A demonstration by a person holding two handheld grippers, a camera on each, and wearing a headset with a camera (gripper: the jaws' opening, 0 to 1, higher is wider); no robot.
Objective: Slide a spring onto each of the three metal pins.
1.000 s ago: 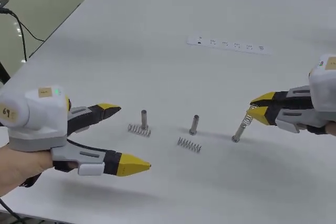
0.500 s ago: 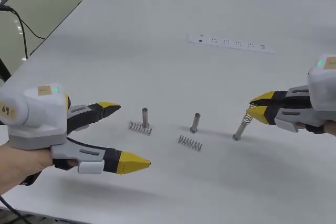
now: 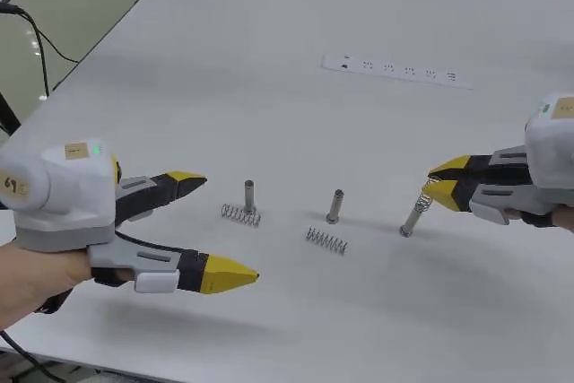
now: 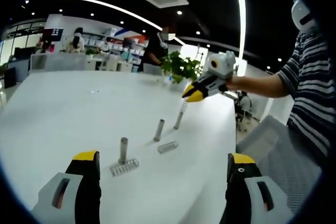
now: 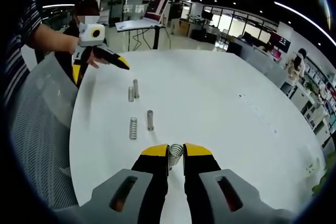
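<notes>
Three metal pins stand in a row on the white table: left pin (image 3: 249,194), middle pin (image 3: 335,206), right pin (image 3: 412,218). The right pin leans toward my right gripper (image 3: 437,182), which is shut on a spring (image 3: 425,200) at that pin's top end. The same spring (image 5: 176,156) sits between the nearly closed right jaws. One loose spring (image 3: 240,214) lies at the left pin's foot. Another loose spring (image 3: 326,241) lies in front of the middle pin. My left gripper (image 3: 211,226) hovers open and holds nothing, left of the pins; its jaws frame the pins in the left gripper view (image 4: 163,163).
A white power strip (image 3: 396,71) lies flat at the far side of the table. The table's left edge (image 3: 99,47) runs diagonally, with a black cable (image 3: 36,51) beyond it. A person in a striped sleeve (image 4: 310,77) holds the right gripper.
</notes>
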